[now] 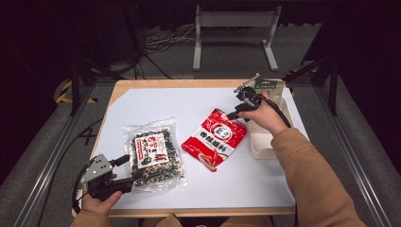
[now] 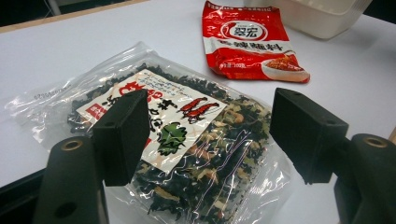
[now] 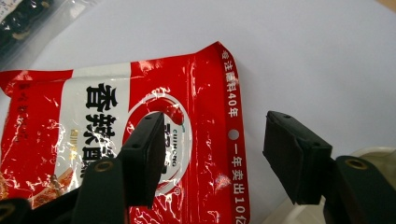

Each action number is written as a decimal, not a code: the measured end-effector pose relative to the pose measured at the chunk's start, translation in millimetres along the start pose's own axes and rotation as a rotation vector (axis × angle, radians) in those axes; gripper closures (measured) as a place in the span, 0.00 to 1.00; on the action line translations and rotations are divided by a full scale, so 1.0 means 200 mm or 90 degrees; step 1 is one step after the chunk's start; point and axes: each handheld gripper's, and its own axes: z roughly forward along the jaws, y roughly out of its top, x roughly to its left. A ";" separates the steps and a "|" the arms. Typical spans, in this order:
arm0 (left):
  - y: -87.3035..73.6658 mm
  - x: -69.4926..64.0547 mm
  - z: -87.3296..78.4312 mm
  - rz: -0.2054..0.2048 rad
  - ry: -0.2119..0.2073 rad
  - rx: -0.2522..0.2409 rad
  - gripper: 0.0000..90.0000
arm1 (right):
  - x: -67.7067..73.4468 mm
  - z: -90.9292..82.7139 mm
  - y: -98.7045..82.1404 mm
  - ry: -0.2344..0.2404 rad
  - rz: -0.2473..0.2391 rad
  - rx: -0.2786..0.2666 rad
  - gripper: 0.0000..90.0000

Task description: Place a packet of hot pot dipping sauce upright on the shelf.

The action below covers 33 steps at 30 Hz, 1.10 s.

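The glossy red and white seasoning packet lies flat mid-table on the white sheet, beside the cream plastic tray. The right gripper hovers over its top edge, jaws spread, gripping nothing. Left of it lies a clear bag of dark dried greens; the left gripper stands released at its near corner.

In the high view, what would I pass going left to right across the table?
Left gripper → clear bag of dried greens → red seasoning packet → right gripper → cream-white tray.
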 end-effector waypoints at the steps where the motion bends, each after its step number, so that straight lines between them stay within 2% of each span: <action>1: 0.00 0.00 0.00 0.000 0.000 0.000 0.33 | 0.00 0.01 0.00 -0.001 0.000 0.005 0.43; 10: 0.00 0.00 0.00 0.001 0.000 -0.001 0.33 | -0.02 0.09 -0.01 -0.003 0.014 0.053 0.40; 16: 0.00 0.00 0.00 -0.001 -0.001 0.000 0.33 | -0.04 0.12 -0.02 -0.009 0.026 0.073 0.38; 21: 0.00 0.00 0.00 -0.001 -0.001 -0.001 0.33 | -0.04 0.15 -0.02 -0.002 0.032 0.089 0.37; 26: 0.00 0.00 0.00 -0.002 -0.001 0.000 0.33 | -0.03 0.18 -0.03 -0.001 0.025 0.111 0.35; 33: 0.00 0.00 0.00 -0.001 -0.002 -0.001 0.33 | -0.02 0.21 -0.03 0.001 0.018 0.123 0.35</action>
